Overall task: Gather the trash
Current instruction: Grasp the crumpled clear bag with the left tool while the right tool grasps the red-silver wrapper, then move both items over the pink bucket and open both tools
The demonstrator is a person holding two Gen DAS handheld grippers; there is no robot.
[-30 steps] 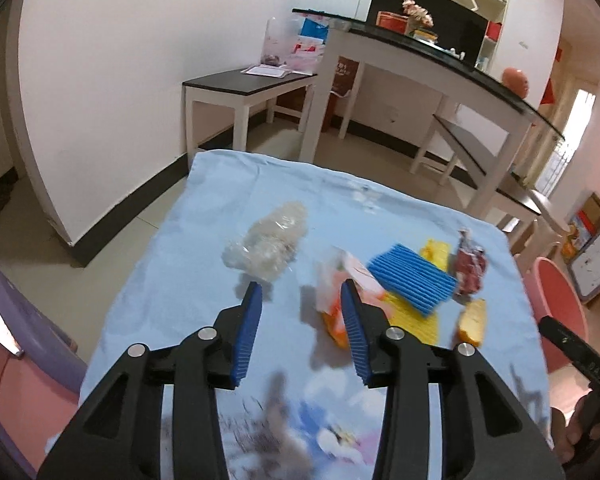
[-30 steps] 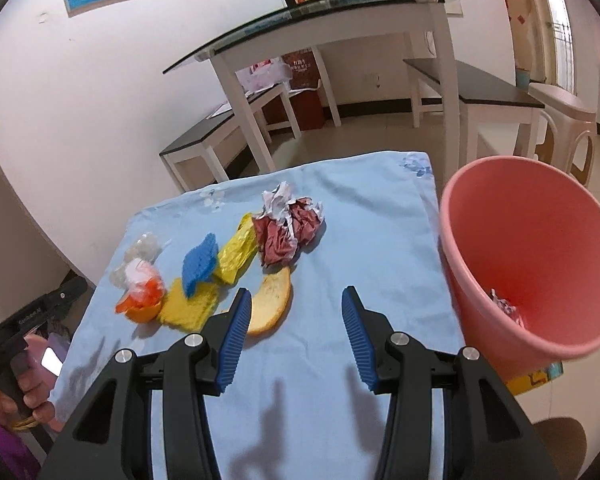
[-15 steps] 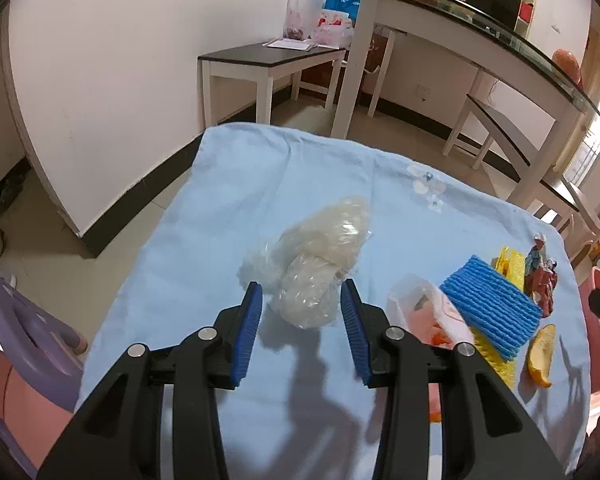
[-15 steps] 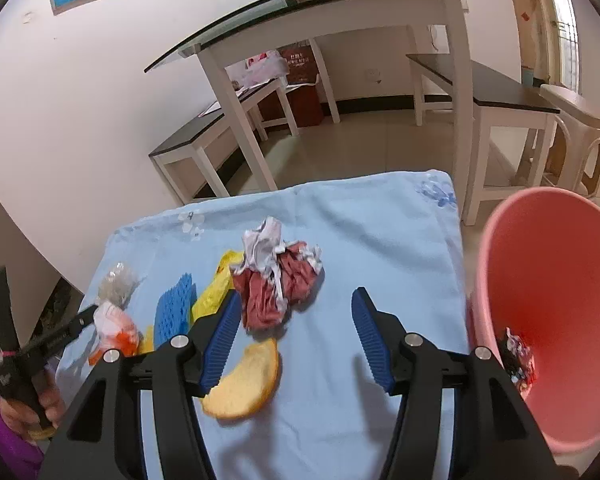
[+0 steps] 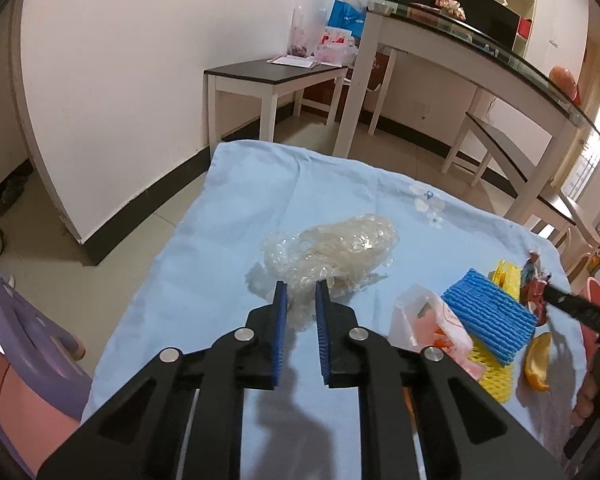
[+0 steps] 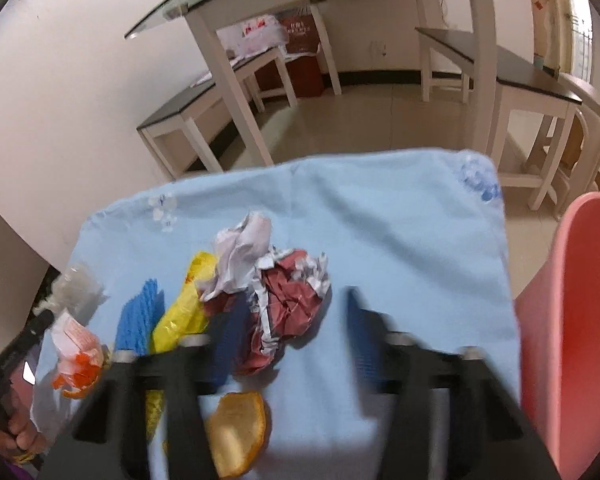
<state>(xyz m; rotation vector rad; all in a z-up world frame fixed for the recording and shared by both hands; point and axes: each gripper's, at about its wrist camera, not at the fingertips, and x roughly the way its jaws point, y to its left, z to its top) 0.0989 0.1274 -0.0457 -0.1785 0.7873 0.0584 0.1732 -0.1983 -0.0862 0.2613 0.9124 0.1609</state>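
left hand-held gripper [image 5: 300,304] angled down over the table, blue pads [image 5: 279,320] drawn close together after just closing, pinching the near edge of the clear crumpled plastic wrap [image 5: 332,254]. right hand-held gripper [image 6: 292,336] also tilted down, motion-blurred, jaws just been closing but a wide gap remains; the left pad [image 6: 230,340] sits against the red-and-white crumpled paper [image 6: 288,304], right pad clear of it. the person's hand [image 6: 20,426] grips the left handle at the lower left of the right wrist view.
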